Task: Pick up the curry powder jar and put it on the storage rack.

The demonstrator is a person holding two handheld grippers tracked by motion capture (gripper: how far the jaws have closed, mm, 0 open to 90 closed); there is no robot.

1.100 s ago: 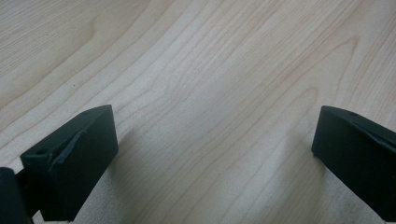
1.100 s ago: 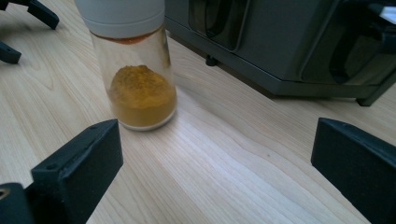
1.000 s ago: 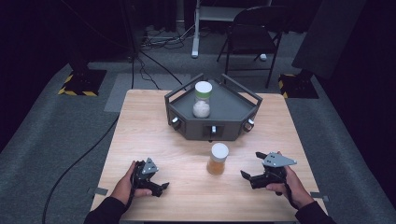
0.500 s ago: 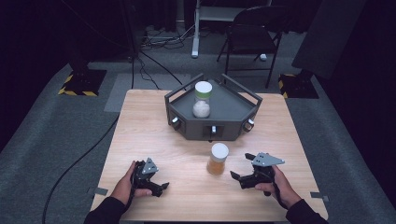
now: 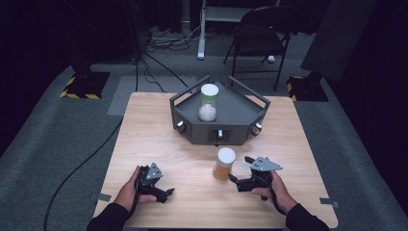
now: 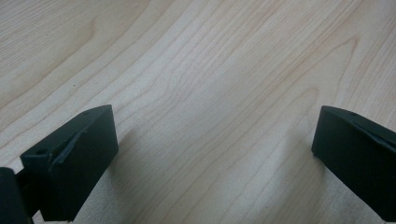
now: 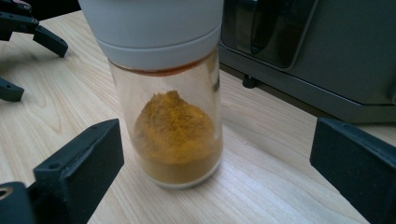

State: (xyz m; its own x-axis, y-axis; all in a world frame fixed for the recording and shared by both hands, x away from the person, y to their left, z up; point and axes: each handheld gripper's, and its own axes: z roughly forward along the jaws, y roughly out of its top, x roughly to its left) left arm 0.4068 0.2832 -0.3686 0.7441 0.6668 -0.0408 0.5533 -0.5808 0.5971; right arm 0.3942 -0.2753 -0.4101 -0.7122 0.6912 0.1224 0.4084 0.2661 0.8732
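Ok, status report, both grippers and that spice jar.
Left gripper open, low over bare table. Right gripper open, fingers either side of the orange spice jar, not touching. Jar upright, capped. Nothing in between.

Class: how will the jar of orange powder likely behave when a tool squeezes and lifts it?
The jar looks rigid, so it should hold its shape. Its smooth, round wall may slip or roll if tipped. Being tall, narrow and only part full, it is probably light and easily toppled by the open right tool.
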